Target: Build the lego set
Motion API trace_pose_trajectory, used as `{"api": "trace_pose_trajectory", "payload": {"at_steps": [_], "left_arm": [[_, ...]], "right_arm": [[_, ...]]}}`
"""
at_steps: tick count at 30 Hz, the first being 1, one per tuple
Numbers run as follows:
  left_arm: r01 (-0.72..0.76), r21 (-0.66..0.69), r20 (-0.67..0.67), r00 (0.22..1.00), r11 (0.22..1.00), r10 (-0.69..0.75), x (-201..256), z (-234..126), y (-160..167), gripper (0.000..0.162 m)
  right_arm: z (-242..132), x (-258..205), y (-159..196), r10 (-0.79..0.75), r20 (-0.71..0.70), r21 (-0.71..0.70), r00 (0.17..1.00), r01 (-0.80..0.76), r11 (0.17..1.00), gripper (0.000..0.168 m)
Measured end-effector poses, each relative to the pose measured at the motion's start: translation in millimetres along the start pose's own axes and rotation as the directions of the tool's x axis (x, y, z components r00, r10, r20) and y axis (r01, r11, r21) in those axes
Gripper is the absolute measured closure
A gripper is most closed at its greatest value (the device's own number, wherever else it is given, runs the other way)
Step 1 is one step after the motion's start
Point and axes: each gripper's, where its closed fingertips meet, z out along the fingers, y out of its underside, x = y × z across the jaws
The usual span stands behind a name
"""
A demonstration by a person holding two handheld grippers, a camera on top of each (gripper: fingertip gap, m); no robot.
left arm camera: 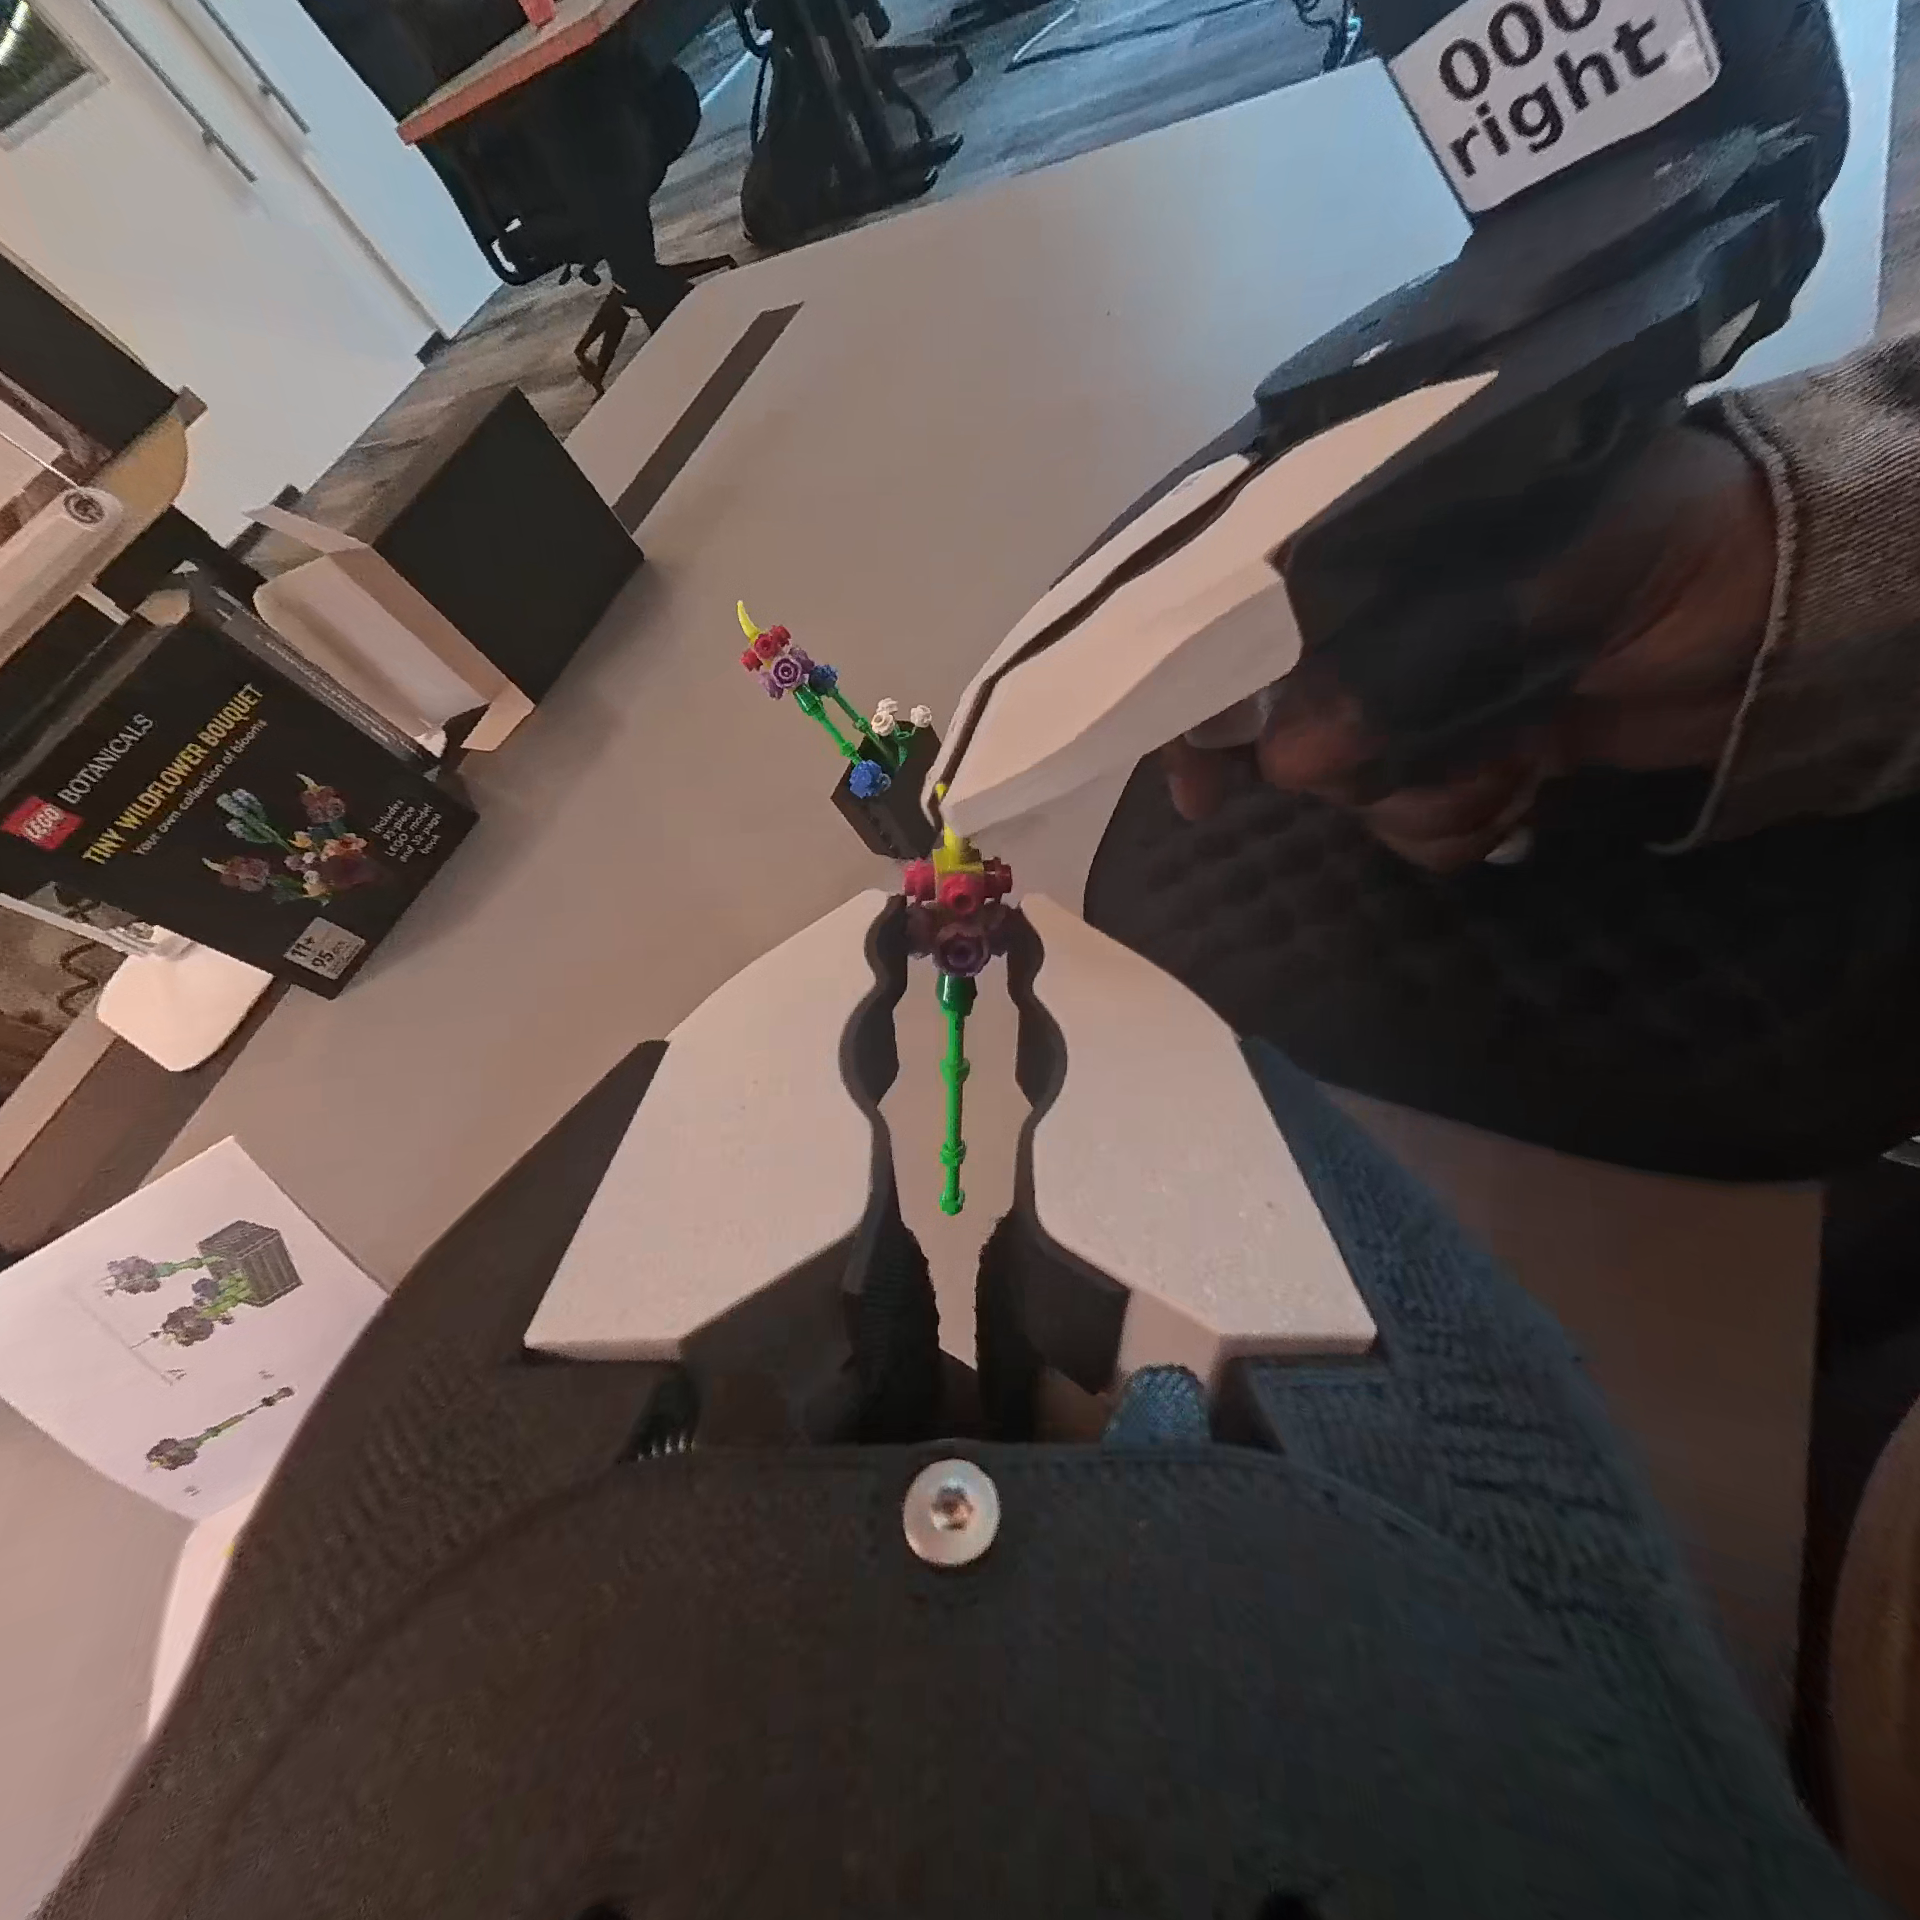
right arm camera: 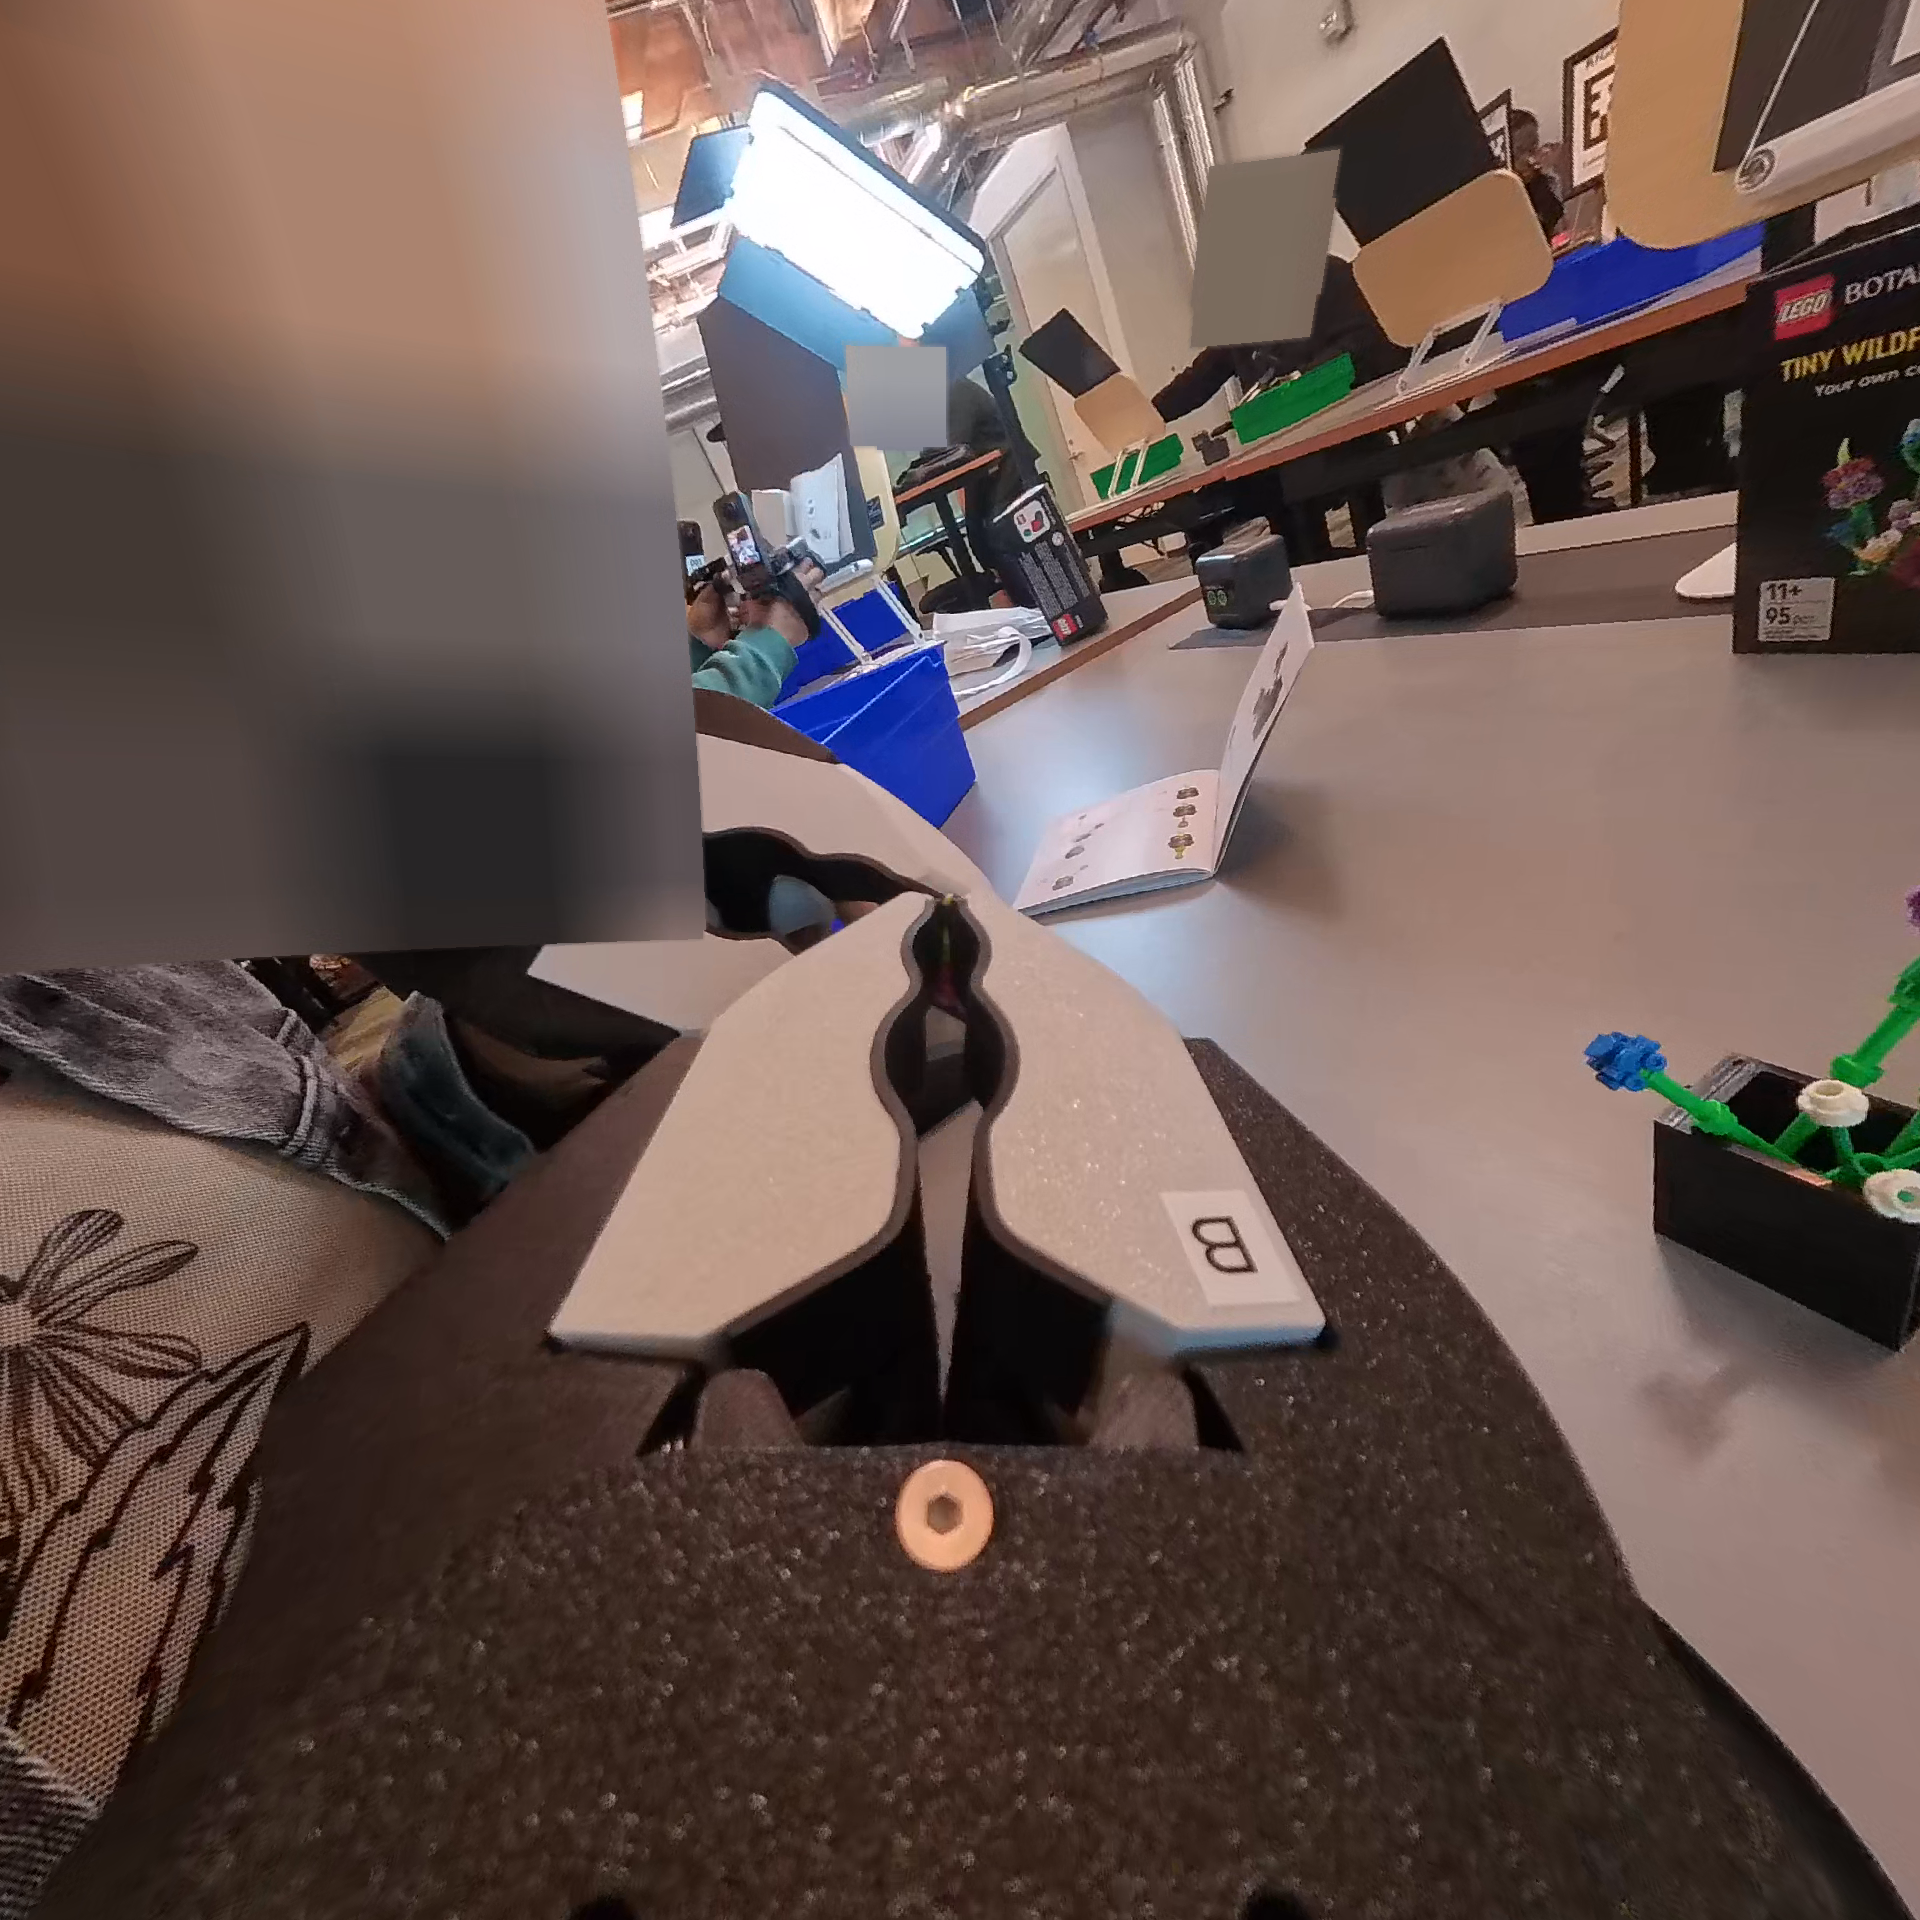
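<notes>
My left gripper [left arm camera: 956,914] is shut on the red and purple blossom head of a loose flower stem [left arm camera: 951,1091]. The green stem points back between the fingers. My right gripper [left arm camera: 940,821] comes in from the upper right. It is shut on a small yellow piece [left arm camera: 951,852] at the top of that blossom head. In the right wrist view the right gripper [right arm camera: 948,909] shows its jaws closed, with a yellow sliver at the tip. A black pot [left arm camera: 883,805] just behind holds blue, white and purple flowers on green stems. It also shows at the right of the right wrist view [right arm camera: 1787,1216].
The black set box [left arm camera: 208,821] stands at the left and also shows in the right wrist view [right arm camera: 1829,447]. The open instruction booklet [left arm camera: 177,1340] lies on the grey table [left arm camera: 935,468], near left. A person's hand [left arm camera: 1455,727] holds the right gripper. A blue bin [right arm camera: 883,717] stands beyond the table edge. My left and right fingertips are right by each other.
</notes>
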Motion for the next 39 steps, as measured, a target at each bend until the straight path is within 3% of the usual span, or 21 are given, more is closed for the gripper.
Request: {"api": "trace_pose_trajectory", "payload": {"at_steps": [10,18,39], "left_arm": [[-0.007,-0.015,0.004,1.000,1.000,0.007,0.8,0.4,1.1,0.146],[0.001,-0.060,0.020,1.000,0.998,0.000,1.6,3.3,1.3,0.145],[-0.003,-0.062,0.031,1.000,0.998,0.005,0.1,5.6,1.2,0.146]], "right_arm": [[1.4,-0.6,2.2,-0.007,-0.003,-0.015,1.000,0.007,1.000,0.167],[-0.9,1.7,1.5,-0.164,-0.099,-0.027,0.981,0.162,0.986,0.167],[0.1,2.9,2.1,-0.181,-0.123,-0.041,0.976,0.177,0.983,0.167]]}}
